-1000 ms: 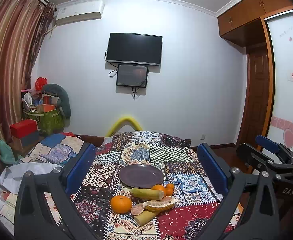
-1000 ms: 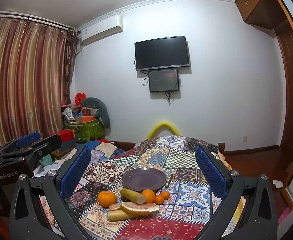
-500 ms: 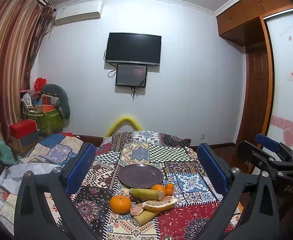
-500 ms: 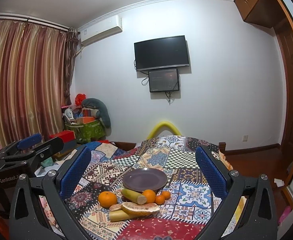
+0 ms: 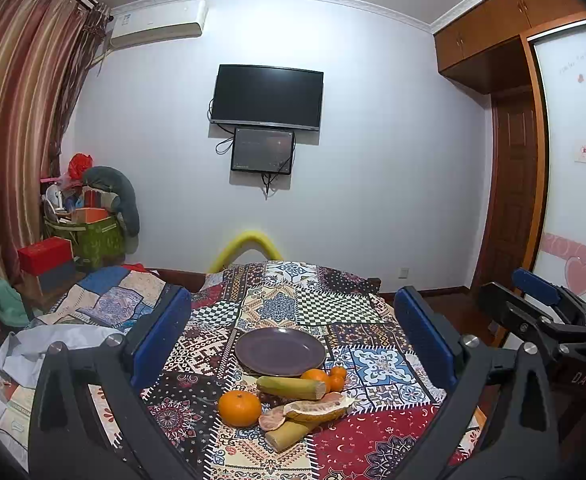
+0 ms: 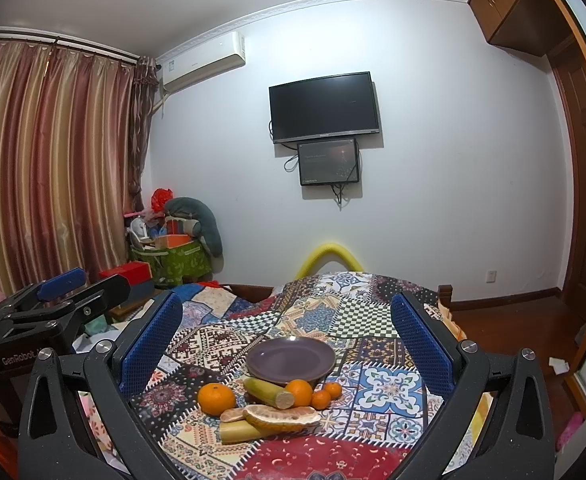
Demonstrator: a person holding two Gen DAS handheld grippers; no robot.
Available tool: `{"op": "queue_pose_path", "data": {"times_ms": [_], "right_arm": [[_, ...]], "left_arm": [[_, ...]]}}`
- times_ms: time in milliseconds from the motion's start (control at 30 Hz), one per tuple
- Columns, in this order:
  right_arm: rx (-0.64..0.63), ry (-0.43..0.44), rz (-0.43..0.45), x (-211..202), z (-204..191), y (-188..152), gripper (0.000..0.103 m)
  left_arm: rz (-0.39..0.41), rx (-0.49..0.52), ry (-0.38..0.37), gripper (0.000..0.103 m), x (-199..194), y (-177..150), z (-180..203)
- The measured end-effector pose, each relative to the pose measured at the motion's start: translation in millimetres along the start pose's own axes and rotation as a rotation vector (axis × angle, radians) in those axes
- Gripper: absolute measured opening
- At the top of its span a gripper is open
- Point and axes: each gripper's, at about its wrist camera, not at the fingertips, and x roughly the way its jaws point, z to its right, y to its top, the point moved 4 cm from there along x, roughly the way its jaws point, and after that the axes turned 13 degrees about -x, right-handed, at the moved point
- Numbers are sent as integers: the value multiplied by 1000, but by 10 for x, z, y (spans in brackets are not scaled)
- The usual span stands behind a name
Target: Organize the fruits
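An empty purple plate point(image 5: 280, 351) point(image 6: 291, 359) sits on a patchwork-covered table. In front of it lie a large orange point(image 5: 239, 407) point(image 6: 216, 399), several smaller oranges point(image 5: 316, 377) point(image 6: 299, 392), two green-yellow stalk pieces point(image 5: 289, 386) point(image 6: 268, 391) and a pomelo peel wedge point(image 5: 319, 407) point(image 6: 281, 417). My left gripper point(image 5: 291, 338) is open and empty, held back from the fruit. My right gripper point(image 6: 286, 336) is open and empty too. Each gripper shows at the edge of the other's view, the right one point(image 5: 541, 312) and the left one point(image 6: 53, 308).
The patchwork cloth point(image 5: 289, 300) covers the table to its far edge, where a yellow foam arch point(image 5: 249, 242) stands. A cluttered green box point(image 5: 93, 232) and red box point(image 5: 45, 254) stand at the left by the curtain. A wooden door point(image 5: 513, 200) is at right.
Both views have shifted very slightly; the fruit and plate lie where they were. Both grippers stay open.
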Motion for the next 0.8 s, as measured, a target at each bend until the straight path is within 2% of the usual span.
{"op": "queue_pose_path", "data": {"times_ms": [800], "right_arm": [[4, 0, -1, -2, 25, -3, 103]], "left_arm": [[-4, -5, -2, 103, 27, -17, -1]]}}
